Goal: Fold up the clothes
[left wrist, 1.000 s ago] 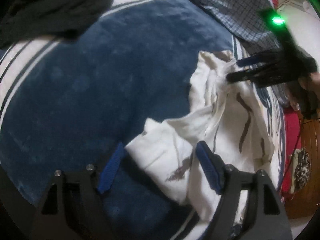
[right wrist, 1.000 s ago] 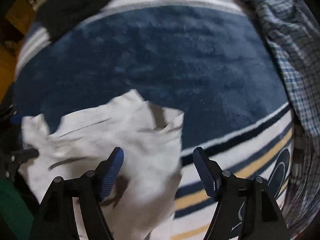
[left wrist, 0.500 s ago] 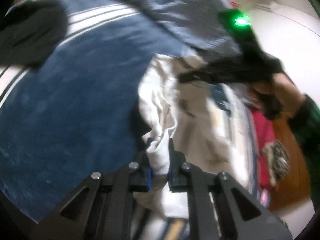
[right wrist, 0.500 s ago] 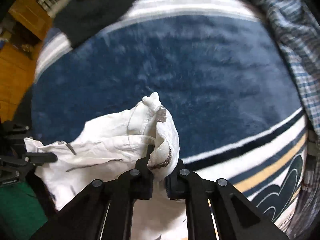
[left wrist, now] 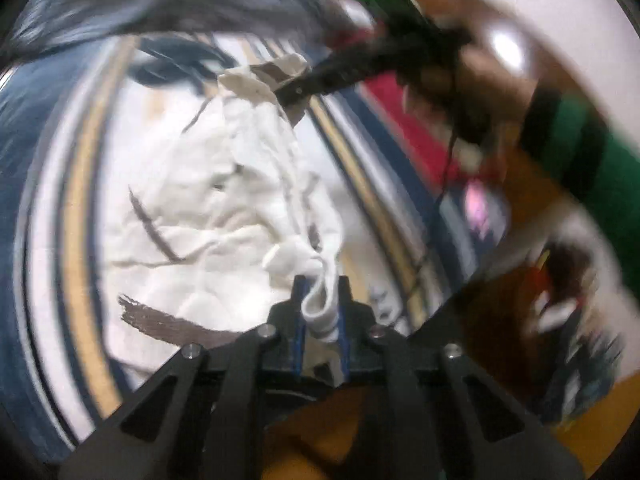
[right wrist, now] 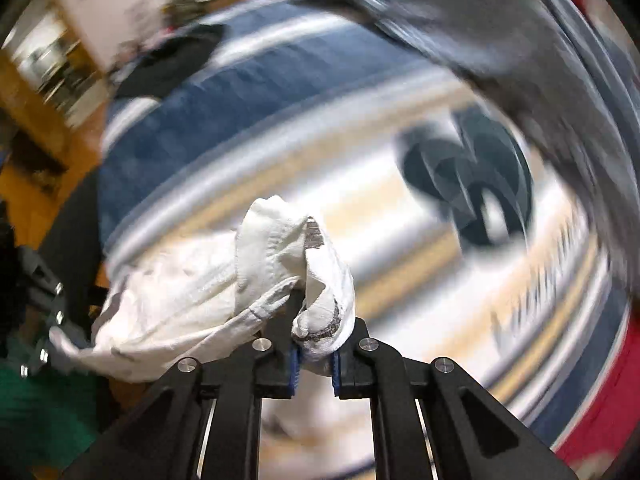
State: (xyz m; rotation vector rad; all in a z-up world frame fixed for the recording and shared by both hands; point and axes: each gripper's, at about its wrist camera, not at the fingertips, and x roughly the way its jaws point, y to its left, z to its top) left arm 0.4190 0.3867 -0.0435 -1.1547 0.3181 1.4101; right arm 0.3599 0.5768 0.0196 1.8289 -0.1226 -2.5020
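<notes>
only the left wrist view shows the white garment [left wrist: 208, 216] whole, stretched lengthwise over the striped blanket [left wrist: 76, 200] between left gripper [left wrist: 320, 312] and right gripper [right wrist: 314, 354], both pinching bunched corners.

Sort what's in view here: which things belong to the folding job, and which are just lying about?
In the job:
- white garment, bunched, pinched at two spots
- left gripper, shut on it
- right gripper, shut on it

Lying about:
- striped navy blanket underneath
- grey checked cloth
- dark garment
</notes>
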